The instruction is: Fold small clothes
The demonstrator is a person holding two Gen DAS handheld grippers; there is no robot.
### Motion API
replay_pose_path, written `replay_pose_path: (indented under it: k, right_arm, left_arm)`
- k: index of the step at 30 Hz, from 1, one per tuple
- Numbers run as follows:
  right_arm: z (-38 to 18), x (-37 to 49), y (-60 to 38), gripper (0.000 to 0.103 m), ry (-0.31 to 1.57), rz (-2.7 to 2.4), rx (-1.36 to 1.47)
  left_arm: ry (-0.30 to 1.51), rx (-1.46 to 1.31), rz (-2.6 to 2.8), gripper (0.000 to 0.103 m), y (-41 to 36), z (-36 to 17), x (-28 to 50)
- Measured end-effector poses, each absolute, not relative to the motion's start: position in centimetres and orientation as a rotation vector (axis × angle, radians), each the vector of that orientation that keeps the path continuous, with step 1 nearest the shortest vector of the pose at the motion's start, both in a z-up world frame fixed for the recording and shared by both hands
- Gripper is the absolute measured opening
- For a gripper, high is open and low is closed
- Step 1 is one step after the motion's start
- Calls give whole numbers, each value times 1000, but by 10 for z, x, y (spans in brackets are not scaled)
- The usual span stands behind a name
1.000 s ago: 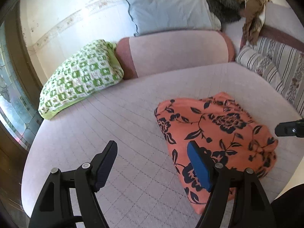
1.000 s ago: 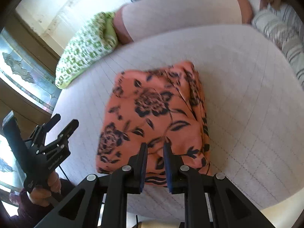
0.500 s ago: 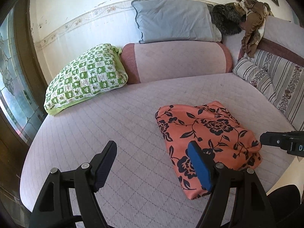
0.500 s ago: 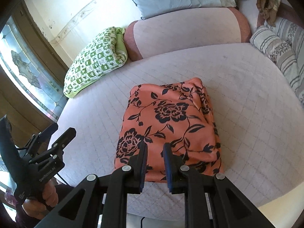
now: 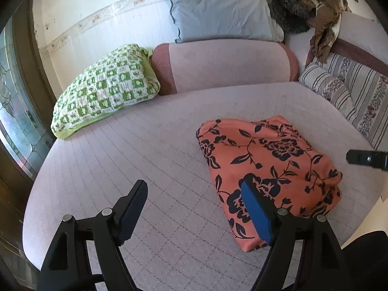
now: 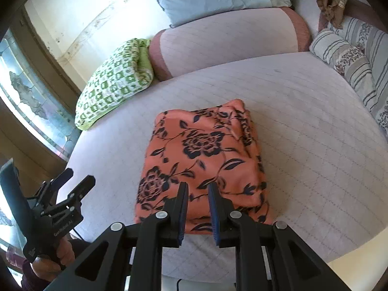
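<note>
The cloth (image 6: pixel 203 162) is an orange-pink piece printed with dark flowers and leaves, folded into a thick, roughly rectangular bundle with its layered edges bunched along the right side and far corner. It lies on the bed (image 6: pixel 303 126) near the front edge, a little right of the middle.

The right gripper (image 6: pixel 198 189) hangs above the near end of the cloth with its jaws set narrowly apart, a slim gap between the blue pads, and nothing held between them; whether the tips touch the fabric cannot be told. The left gripper (image 5: pixel 194 195) has its jaws spread wide and empty over the bare bed cover just left of the cloth, its right finger overlapping the cloth's near left corner in the left wrist view. In the right wrist view the same tool shows at the far left (image 6: pixel 65 194), gripped by the left hand (image 6: pixel 52 259).

Farther back, a green and white checked pillow (image 5: pixel 106 92) leans at the left, beside a pink bolster (image 5: pixel 225 65). A blue-grey pillow (image 5: pixel 220 14) stands behind the bolster, and a striped cushion (image 5: pixel 325 84) lies along the right side.
</note>
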State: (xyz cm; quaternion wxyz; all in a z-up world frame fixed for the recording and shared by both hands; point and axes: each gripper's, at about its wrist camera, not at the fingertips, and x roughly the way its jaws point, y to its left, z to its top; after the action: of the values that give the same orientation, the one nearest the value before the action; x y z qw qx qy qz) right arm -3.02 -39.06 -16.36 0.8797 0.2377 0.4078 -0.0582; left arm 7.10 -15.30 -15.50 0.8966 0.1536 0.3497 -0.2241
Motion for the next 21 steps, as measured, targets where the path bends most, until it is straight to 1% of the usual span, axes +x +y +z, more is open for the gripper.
replay_pose_path:
  k: [2, 3, 4, 5, 6, 7, 8, 10, 14, 21]
  right_arm:
    - [-168, -27, -398, 20, 846, -115, 516]
    - [-170, -26, -402, 22, 841, -114, 525]
    - [-172, -25, -408, 29, 827, -113, 541]
    - [-173, -25, -411, 32, 815, -113, 553]
    - [-175, -26, -416, 44, 794, -112, 573]
    - [-175, -26, -419, 69, 779, -112, 582]
    - [-174, -28, -421, 76, 751, -119, 589]
    - [-171, -29, -422, 77, 725, -133, 571]
    - [-174, -24, -426, 77, 755, -138, 570]
    - [-215, 2, -464, 77, 878, -94, 642]
  left_arm:
    - [745, 314, -469, 80, -156, -162, 77]
    - [758, 308, -477, 80, -158, -165, 80]
    - [763, 303, -482, 80, -159, -167, 81]
    - [762, 300, -483, 80, -160, -169, 83]
    - [761, 299, -483, 80, -161, -170, 84]
    - [760, 299, -483, 80, -162, -171, 85]
    - [759, 303, -481, 80, -163, -172, 86]
    - [759, 313, -475, 81, -166, -173, 87]
    - [785, 304, -480, 82, -168, -179, 92]
    - [975, 205, -605, 82, -172, -208, 126]
